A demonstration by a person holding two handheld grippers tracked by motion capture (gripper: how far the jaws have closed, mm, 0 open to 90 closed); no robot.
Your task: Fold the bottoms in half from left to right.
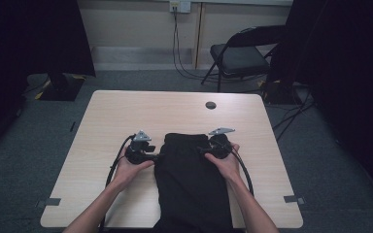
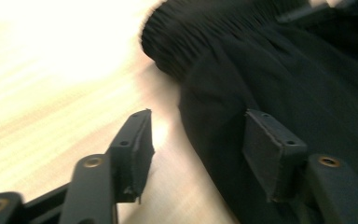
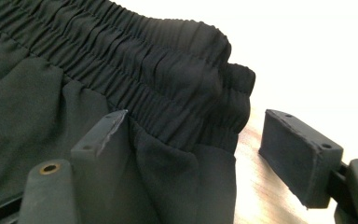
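Observation:
A black garment with an elastic waistband (image 1: 187,167) lies flat on the near middle of the wooden table (image 1: 126,111), waistband away from the person. My left gripper (image 1: 151,156) is at the garment's left edge just below the waistband. In the left gripper view its jaws stand open (image 2: 198,144), one pad on bare wood, the other over the black cloth (image 2: 279,84). My right gripper (image 1: 205,149) is at the garment's right edge. Its jaws are open (image 3: 191,154) around the corner of the gathered waistband (image 3: 168,93), with cloth lying between them.
A round cable hole (image 1: 211,105) is in the table's far side. A folding chair (image 1: 243,53) stands beyond the table at the right, and cables (image 1: 177,43) hang from a wall socket. Dark curtains flank both sides. Tape marks sit on the table's near corners.

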